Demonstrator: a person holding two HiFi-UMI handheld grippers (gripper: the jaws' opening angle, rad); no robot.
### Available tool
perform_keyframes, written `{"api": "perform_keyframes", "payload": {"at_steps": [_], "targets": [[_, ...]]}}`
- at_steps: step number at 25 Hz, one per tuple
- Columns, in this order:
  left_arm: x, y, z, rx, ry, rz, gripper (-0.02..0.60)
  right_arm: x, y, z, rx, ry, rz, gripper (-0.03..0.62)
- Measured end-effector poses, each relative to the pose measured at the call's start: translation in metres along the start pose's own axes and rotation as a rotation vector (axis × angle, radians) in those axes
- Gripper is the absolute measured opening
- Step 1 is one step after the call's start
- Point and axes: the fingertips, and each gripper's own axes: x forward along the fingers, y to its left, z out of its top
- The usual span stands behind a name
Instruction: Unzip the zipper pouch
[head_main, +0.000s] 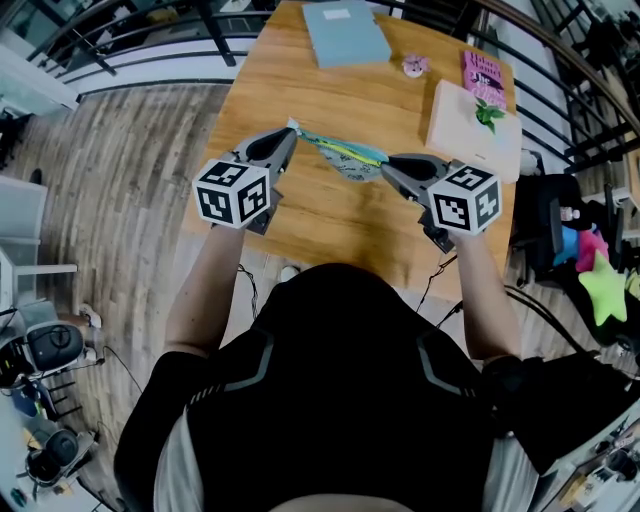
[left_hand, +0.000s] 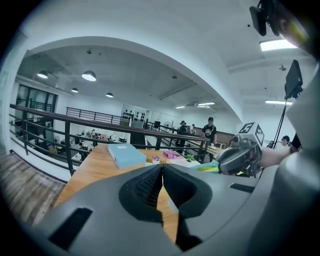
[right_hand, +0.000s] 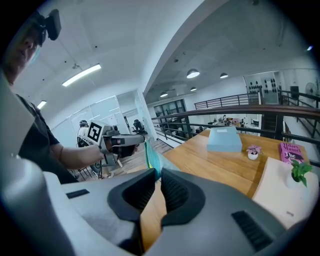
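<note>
Nearest you, your forearms reach out over the near edge of the wooden table (head_main: 300, 225), with a gripper in each hand, both held above the tabletop.

Your left gripper (head_main: 289, 136) has its jaws pressed together, with no gap showing between the pads. The left end of the zipper pouch (head_main: 345, 155) meets its tip. It looks to be pinching something thin there, though which part of the pouch can't be made out.

Your right gripper (head_main: 389, 166) is clamped on the pouch's right end. The teal and yellow edge rises from between its ribbed pads, and the fabric keeps the jaws a little apart.

The pouch is strung left to right between the two tips, over the middle of the table, with its belly sagging slightly toward you.

Farther out on the right lies a white box (head_main: 462, 135) with a green sprig (head_main: 490, 112) on top. A pink book (head_main: 485, 72) sits just beyond it. To the left of the book stands a small pink flower pot (head_main: 414, 66). A light-blue book (head_main: 346, 35) lies at the far end of the table. A dark railing (head_main: 150, 55) runs past the table's far side.
</note>
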Motion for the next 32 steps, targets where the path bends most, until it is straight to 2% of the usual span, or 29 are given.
{"api": "perform_keyframes", "payload": {"at_steps": [6, 14, 19, 22, 25, 32], "targets": [[0.010, -0.003, -0.017, 0.014, 0.049, 0.018, 0.032, 0.003, -0.014, -0.010, 0.003, 0.008, -0.021, 0.046], [0.042, -0.013, -0.052, 0.029, 0.136, 0.011, 0.032, 0.011, -0.053, -0.050, 0.063, 0.047, -0.057, 0.048], [0.067, -0.006, -0.072, 0.044, 0.195, 0.061, 0.032, 0.028, -0.076, -0.072, 0.058, 0.057, -0.086, 0.048], [0.077, -0.005, -0.095, 0.059, 0.258, 0.082, 0.032, 0.039, -0.084, -0.096, 0.102, 0.079, -0.089, 0.048], [0.082, -0.006, -0.125, 0.029, 0.314, 0.074, 0.032, 0.047, -0.087, -0.128, 0.164, 0.110, -0.061, 0.048], [0.084, -0.006, -0.197, 0.025, 0.464, 0.063, 0.032, 0.064, -0.087, -0.184, 0.237, 0.207, -0.039, 0.049]]}}
